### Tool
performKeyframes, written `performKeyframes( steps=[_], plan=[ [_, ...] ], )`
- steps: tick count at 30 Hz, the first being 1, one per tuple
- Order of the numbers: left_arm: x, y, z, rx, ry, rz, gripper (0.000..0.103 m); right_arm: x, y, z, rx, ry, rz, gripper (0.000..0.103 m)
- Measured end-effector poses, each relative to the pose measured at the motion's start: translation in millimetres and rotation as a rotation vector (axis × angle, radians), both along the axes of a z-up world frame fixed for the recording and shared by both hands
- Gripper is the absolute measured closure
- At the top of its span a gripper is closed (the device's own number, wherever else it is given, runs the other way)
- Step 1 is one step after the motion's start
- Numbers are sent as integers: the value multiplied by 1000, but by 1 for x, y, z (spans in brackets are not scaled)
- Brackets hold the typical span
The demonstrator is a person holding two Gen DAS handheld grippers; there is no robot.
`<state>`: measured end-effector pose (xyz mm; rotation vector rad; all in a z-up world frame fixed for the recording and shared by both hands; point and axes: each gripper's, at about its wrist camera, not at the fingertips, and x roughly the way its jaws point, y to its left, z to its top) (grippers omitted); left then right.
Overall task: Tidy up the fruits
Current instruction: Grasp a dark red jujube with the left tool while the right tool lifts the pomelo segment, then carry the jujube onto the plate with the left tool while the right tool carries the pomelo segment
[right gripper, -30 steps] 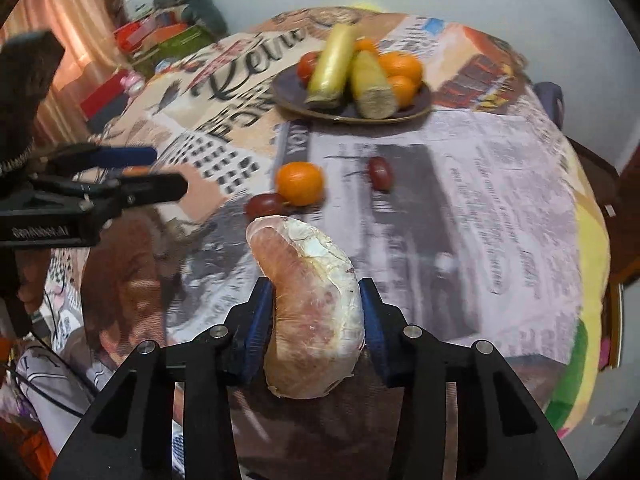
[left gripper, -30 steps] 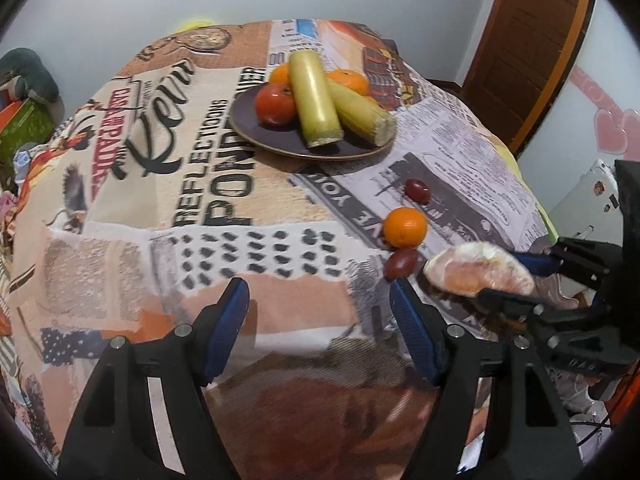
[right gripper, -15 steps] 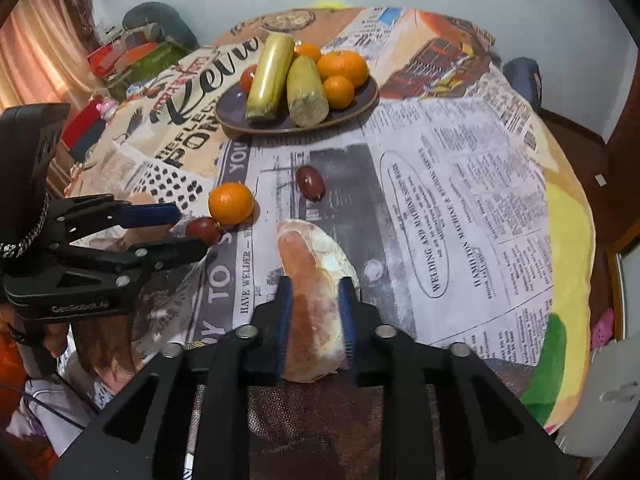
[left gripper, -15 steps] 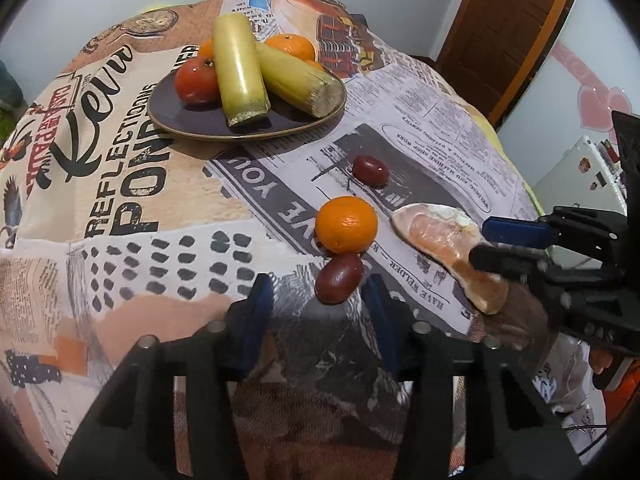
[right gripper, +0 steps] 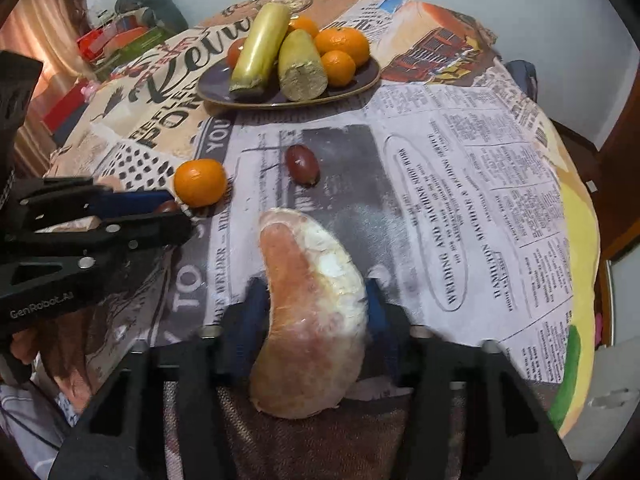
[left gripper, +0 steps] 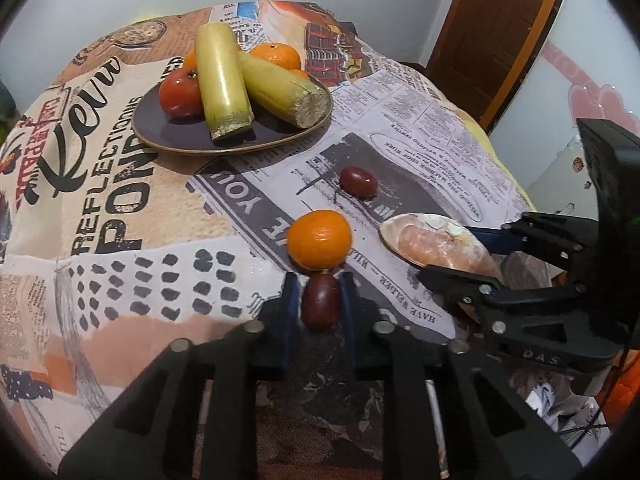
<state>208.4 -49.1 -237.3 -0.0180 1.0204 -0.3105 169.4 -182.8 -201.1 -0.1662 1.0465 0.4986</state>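
Note:
My left gripper (left gripper: 320, 300) is shut on a dark red grape (left gripper: 321, 300) at the table's near edge, just behind an orange mandarin (left gripper: 319, 239). My right gripper (right gripper: 314, 312) is shut on a large peeled pomelo wedge (right gripper: 308, 312), held low over the newspaper-print cloth; the wedge also shows in the left wrist view (left gripper: 436, 246). A second red grape (left gripper: 358, 181) lies loose further back. A dark plate (left gripper: 168, 130) at the back holds two yellow-green cane pieces (left gripper: 222, 80), a tomato (left gripper: 180, 92) and mandarins (right gripper: 341, 46).
The round table is covered with a printed cloth (right gripper: 460, 184). A wooden door (left gripper: 500, 32) stands at the back right. Boxes and clutter (right gripper: 116, 36) sit beyond the table's left side. A chair (right gripper: 520, 74) is at the far right.
My left gripper moved forward and closed from wide open onto the near grape. My right gripper, still holding the pomelo wedge, shifted slightly over the table.

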Motion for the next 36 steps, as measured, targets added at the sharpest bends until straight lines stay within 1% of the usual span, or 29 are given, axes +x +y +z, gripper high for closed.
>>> performKeyframes(
  steps=[4,8,18,28,32,36],
  plan=[
    [-3,5,4,4,-10,15,86,-2,0,4,4,-15,-14,63],
    [-6,18,14,-7,-33,44,86,0,1,10,24,-27,-27,63],
    [1,47,40,-11,-101,120,86,13,1,48,85,-121,-56,63],
    [26,71,71,-15,-181,174,86,40,17,84,131,-217,-54,63],
    [40,81,79,-22,-199,194,86,54,26,95,148,-247,-51,63],
    [56,87,83,-28,-212,206,86,69,34,100,156,-265,-45,63]
  ],
)
